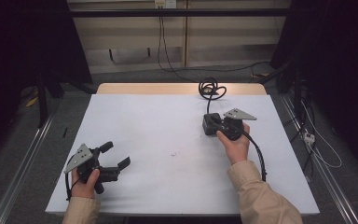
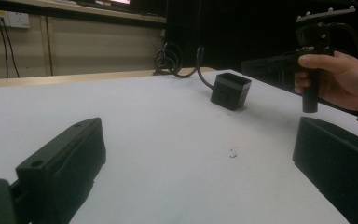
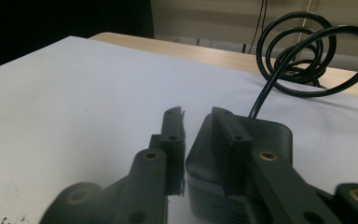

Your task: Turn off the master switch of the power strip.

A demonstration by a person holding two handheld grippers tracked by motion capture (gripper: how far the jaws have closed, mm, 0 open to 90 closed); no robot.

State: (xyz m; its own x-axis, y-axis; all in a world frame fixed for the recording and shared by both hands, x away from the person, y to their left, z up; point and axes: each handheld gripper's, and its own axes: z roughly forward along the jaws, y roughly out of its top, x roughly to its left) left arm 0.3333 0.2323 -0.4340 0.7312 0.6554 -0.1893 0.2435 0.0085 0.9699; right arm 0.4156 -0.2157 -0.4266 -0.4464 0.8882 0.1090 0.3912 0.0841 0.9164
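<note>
Right gripper view: right gripper (image 3: 198, 119) jaws nearly together at the near edge of the black adapter box (image 3: 265, 140) on the far-right table (image 1: 168, 121), not visibly clamping it; its coiled cable (image 3: 303, 46) may drag; a shallow grip could slip; left gripper (image 1: 116, 156) jaws apart, empty.

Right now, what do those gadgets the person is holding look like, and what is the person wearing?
Each hand-held gripper, left and right, is black, with two flat jaws dotted with screw holes and brass-coloured pivots. A grey three-cornered plate tops each, and a black cable trails off. The sleeves are beige.
</note>
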